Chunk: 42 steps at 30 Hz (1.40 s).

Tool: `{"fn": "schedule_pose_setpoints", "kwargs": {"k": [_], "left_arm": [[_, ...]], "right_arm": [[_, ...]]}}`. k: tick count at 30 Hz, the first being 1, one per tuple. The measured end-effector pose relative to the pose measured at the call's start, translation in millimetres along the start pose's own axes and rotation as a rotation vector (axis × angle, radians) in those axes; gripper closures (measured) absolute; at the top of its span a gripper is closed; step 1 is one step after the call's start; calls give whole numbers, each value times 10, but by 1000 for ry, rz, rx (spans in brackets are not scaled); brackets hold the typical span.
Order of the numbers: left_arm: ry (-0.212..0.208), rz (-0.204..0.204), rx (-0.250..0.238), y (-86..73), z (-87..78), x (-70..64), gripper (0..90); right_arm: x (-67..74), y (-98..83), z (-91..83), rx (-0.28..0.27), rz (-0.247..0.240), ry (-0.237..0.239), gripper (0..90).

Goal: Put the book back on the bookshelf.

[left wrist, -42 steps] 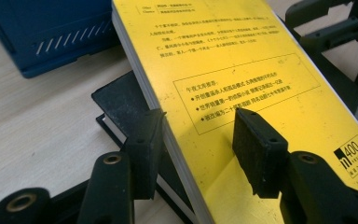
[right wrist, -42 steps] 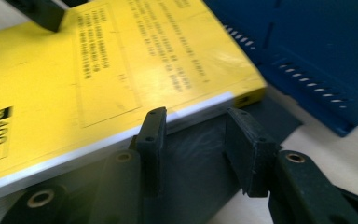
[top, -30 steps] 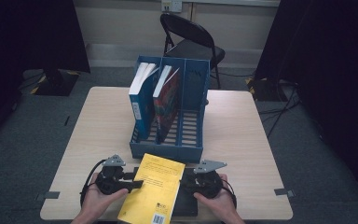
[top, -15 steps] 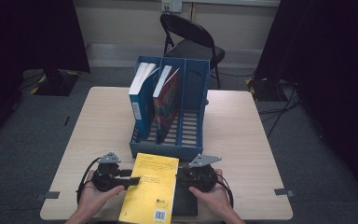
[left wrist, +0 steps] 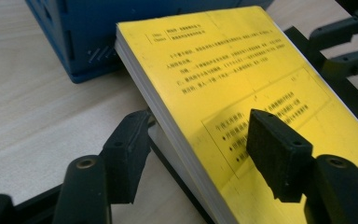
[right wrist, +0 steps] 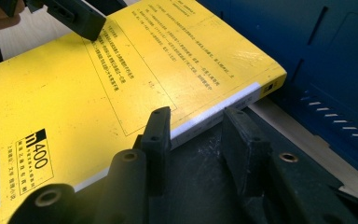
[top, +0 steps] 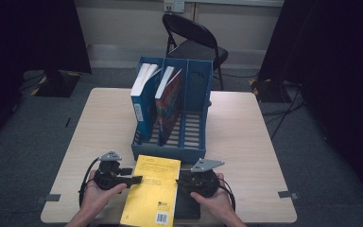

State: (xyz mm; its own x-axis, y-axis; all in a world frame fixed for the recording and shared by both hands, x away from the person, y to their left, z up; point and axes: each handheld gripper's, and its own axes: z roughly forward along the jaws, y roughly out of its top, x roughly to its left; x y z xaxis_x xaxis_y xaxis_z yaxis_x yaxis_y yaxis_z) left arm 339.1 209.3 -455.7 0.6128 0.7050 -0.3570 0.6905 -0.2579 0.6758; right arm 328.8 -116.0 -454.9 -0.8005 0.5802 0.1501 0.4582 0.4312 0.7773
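A yellow book (top: 153, 189) lies near the table's front edge, partly on a black slab (top: 187, 210). My left gripper (top: 134, 180) straddles its left page edge. In the left gripper view one jaw sits beside the pages and the other hovers over the yellow book's cover (left wrist: 242, 70). The left gripper (left wrist: 196, 126) has just been opening, and its pads stand clear of the book. My right gripper (right wrist: 196, 114) straddles the spine of the yellow book (right wrist: 74, 102). It has just been closing, and dark gaps show beside the spine.
A blue file rack (top: 170, 152) stands just beyond the book, with a blue book (top: 142, 104) and a red book (top: 168, 101) upright in it. Its right slot holds nothing. A folding chair (top: 194, 42) stands behind the table.
Both hands and the yellow book have shifted slightly toward the front edge. The book stays between the two grippers.
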Motion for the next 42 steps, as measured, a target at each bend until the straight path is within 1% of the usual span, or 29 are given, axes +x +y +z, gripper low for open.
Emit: {"fn": "schedule_pose_setpoints", "kwargs": {"k": [2, 3, 6, 7, 9, 13, 14, 15, 19, 20, 21, 25, 26, 27, 28, 29, 30, 31, 32, 33, 35, 36, 38, 39, 40, 42], "left_arm": [[-3, 1, 1, 3, 2, 7, 386], [4, -1, -1, 0, 2, 0, 385], [6, 2, -1, 0, 1, -6, 386], [-22, -19, 8, 3, 4, -2, 396], [-20, -12, 11, 3, 9, -12, 405], [-15, -19, 2, 5, -1, -26, 407], [-34, -38, -4, 7, -12, -13, 407], [-69, -66, -25, 5, -31, 24, 407], [-84, -56, -36, 4, -45, 30, 401], [-85, -58, -40, 3, -43, 20, 390], [-76, -45, -41, 8, -50, -8, 376], [-72, -38, -42, 13, -61, -30, 374], [-45, -29, -28, 7, -68, -70, 388], [-45, -29, -28, 7, -68, -70, 387], [-37, -20, -24, 1, -69, -101, 387], [-29, -7, -21, -5, -70, -124, 364], [-24, -4, -19, -10, -73, -139, 364], [-25, -12, -19, -12, -78, -139, 364], [-34, -22, -23, -15, -84, -130, 365], [-54, -43, -27, -17, -96, -104, 366], [-59, -51, -28, -21, -104, -97, 376], [-116, -51, -31, -26, -123, -90, 467], [-120, -57, -37, -28, -129, -106, 470], [-103, -47, -31, -33, -123, -142, 464], [-109, -47, -25, -36, -112, -150, 450], [-105, -50, -23, -39, -99, -153, 445]], "right_arm": [[-8, 3, 7, 0, 5, 6, 630], [-11, 4, 15, -2, 9, 9, 630], [-12, 9, 21, -1, 5, 11, 629], [-6, 12, 26, -1, 5, 8, 629], [-3, 15, 28, -1, 2, 7, 629], [-8, 15, 28, 0, 2, 9, 628], [-8, 15, 28, 0, 2, 9, 628], [-6, 15, 29, 1, -1, 8, 628], [-3, 9, 29, 4, -6, 5, 628], [-2, 9, 28, 5, -6, 5, 628], [-3, 6, 29, 6, -5, 5, 628], [-1, 4, 29, 6, -5, 4, 628], [1, 2, 28, 4, -8, 3, 629], [1, 2, 28, 4, -8, 3, 629], [5, -1, 27, 3, -10, 1, 629], [8, -1, 26, 3, -11, -2, 629], [8, -1, 26, 3, -11, -2, 629], [7, -1, 27, 2, -10, -1, 629], [6, -1, 28, 2, -9, 0, 628], [9, -1, 26, 3, -11, -3, 629], [9, -1, 26, 3, -12, -3, 629], [6, -2, 28, 2, -11, 0, 629], [6, -2, 27, 2, -11, 0, 629], [1, -3, 28, 1, -10, 2, 629], [1, -3, 28, 1, -8, 2, 629], [3, -3, 28, 2, -8, 1, 629]]}}
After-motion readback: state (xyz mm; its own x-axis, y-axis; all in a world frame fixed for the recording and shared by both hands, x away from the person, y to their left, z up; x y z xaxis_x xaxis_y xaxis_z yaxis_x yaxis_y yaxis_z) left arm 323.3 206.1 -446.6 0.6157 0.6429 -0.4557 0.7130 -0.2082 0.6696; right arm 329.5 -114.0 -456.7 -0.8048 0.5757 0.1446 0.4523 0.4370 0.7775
